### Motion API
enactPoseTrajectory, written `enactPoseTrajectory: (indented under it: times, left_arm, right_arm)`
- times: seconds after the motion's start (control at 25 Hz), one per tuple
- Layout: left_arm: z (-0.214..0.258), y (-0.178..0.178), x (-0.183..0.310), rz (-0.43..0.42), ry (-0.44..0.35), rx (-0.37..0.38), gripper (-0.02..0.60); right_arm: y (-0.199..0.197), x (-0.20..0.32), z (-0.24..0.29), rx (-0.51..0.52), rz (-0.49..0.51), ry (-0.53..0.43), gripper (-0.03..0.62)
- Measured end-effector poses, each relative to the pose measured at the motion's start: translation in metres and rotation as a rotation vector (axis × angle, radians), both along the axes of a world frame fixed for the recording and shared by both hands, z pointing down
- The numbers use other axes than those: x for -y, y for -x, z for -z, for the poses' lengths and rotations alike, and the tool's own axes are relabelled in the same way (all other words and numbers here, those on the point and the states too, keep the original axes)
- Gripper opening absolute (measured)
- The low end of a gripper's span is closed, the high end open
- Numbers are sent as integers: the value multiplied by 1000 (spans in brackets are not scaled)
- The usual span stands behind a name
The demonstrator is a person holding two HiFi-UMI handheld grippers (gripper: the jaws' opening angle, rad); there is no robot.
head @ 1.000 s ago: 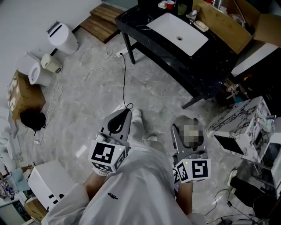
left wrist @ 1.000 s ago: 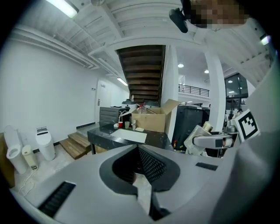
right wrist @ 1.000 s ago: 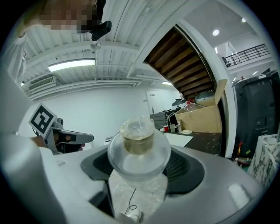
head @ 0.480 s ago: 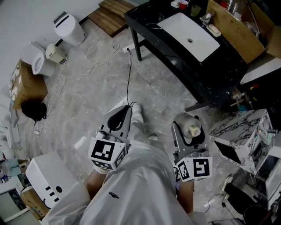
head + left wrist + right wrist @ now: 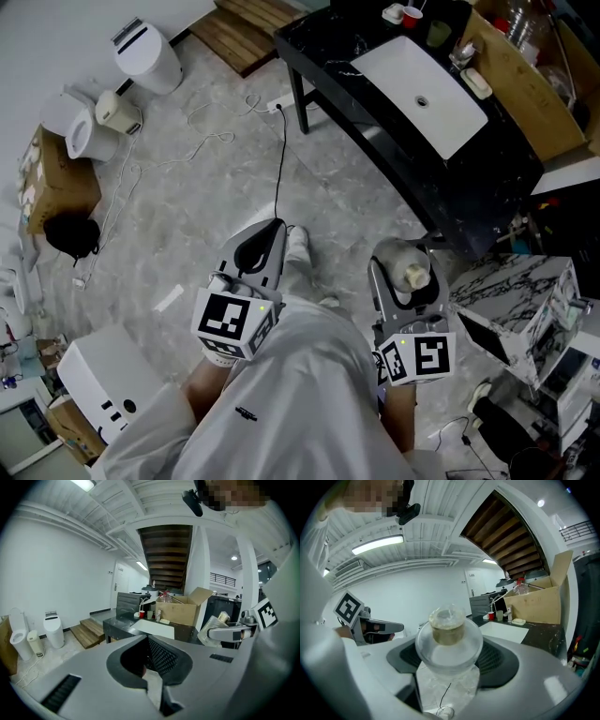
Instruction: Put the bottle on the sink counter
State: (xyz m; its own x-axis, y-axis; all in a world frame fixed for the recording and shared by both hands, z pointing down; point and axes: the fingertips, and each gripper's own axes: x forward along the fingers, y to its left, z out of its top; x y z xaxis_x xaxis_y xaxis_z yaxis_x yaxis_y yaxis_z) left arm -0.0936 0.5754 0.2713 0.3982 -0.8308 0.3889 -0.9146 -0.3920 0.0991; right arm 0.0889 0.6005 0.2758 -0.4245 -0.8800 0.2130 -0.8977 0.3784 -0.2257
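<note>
Grey marble-patterned floor (image 5: pixel 187 216) spreads beneath a black tabletop (image 5: pixel 323 42) with an inset white basin (image 5: pixel 427 84). Wooden steps (image 5: pixel 246 26) sit against a white wall (image 5: pixel 56 569), near white toilet fixtures (image 5: pixel 145 61). A black cable (image 5: pixel 279 178) trails across the floor. A strip light (image 5: pixel 377 544) glows on the ribbed white ceiling (image 5: pixel 154 494), beside a dark wooden stair underside (image 5: pixel 166 550).

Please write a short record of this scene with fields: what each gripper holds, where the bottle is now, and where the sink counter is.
Right gripper: jaws shut on the bottle, which is clear with a tan cap
Left gripper: jaws together, nothing between them
Bottle place: held above the floor, apart from the counter
Sink counter: black, with a white basin, at the upper right of the head view
Task state: bottle not yet on the counter
</note>
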Motion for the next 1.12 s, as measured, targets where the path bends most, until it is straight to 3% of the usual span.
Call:
enactPoseTrajectory:
  times: [0.64,1.12]
  left_arm:
    - [13,84,155,-68,12,-49,8]
    - [17,129,213,-83,-18,-59,6]
  right_arm:
    - [95,152,12,-37,-38,22,345]
    - [141,217,11,-61,-34,11,345]
